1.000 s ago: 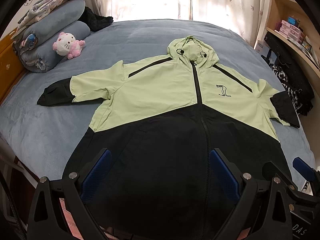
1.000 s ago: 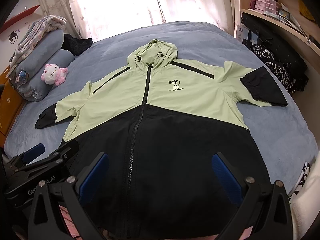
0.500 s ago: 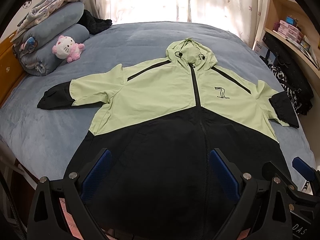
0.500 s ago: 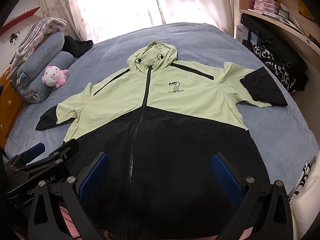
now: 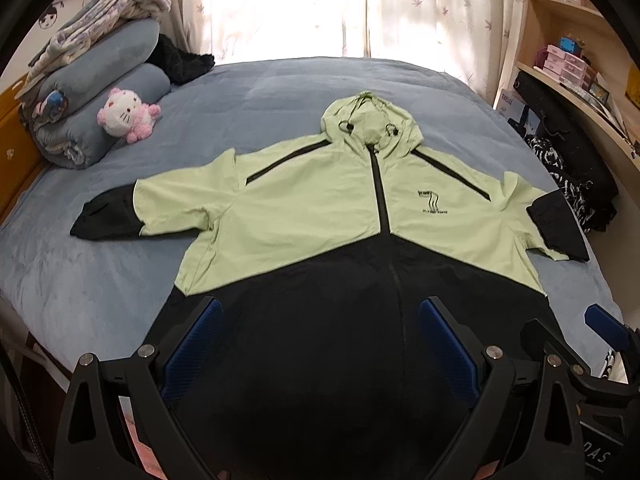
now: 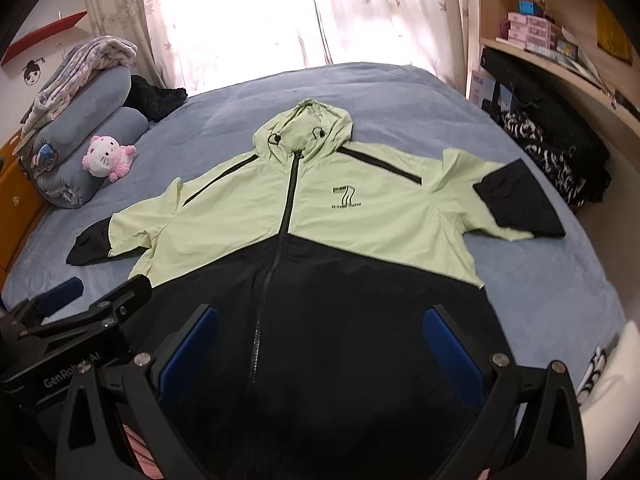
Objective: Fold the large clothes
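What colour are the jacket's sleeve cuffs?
Black, on a light green and black jacket; the cuffs show best in the right wrist view.

A hooded zip jacket [image 5: 320, 216] lies flat, front up, across the middle of a bed [image 5: 280, 92], hood toward twelve o'clock, hem toward six, sleeves out toward nine and three. At ten o'clock, rolled bedding [image 5: 92, 108] is stacked by the bed's edge, a plush toy [image 5: 124, 114] leaning against it. Shelves [image 6: 560, 52] stand at two o'clock, beside the bed.
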`<state>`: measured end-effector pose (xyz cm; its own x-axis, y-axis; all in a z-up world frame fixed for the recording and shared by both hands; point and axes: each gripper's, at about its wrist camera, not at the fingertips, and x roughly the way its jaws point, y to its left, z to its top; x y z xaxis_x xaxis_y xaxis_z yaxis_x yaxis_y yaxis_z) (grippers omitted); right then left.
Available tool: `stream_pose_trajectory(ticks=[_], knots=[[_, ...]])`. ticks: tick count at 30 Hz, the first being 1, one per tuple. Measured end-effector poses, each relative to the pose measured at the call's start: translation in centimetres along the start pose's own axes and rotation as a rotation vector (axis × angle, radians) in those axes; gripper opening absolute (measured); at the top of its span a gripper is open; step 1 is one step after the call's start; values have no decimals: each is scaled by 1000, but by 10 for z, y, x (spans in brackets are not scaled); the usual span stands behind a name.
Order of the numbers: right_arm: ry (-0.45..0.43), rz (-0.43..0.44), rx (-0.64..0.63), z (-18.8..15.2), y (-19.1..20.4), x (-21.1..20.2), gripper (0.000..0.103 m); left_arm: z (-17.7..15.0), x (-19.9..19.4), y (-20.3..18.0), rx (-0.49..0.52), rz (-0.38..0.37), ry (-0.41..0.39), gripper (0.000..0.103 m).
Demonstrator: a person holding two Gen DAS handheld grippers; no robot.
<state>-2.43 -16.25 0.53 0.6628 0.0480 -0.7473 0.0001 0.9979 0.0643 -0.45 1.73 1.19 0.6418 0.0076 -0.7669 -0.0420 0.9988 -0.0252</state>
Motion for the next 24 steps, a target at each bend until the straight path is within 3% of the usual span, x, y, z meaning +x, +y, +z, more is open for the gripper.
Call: stream_pose_trajectory(ticks=[8, 16, 24], knots=[[-130, -55, -42, 39, -4, -26, 103, 40, -17, -11, 54, -49, -76, 98], [-274, -84, -55, 79, -12, -56, 103, 75, -30, -20, 44, -65, -164, 99], [-460, -209, -1, 105, -38, -67, 103, 110, -24, -50, 108, -69, -265, 99]])
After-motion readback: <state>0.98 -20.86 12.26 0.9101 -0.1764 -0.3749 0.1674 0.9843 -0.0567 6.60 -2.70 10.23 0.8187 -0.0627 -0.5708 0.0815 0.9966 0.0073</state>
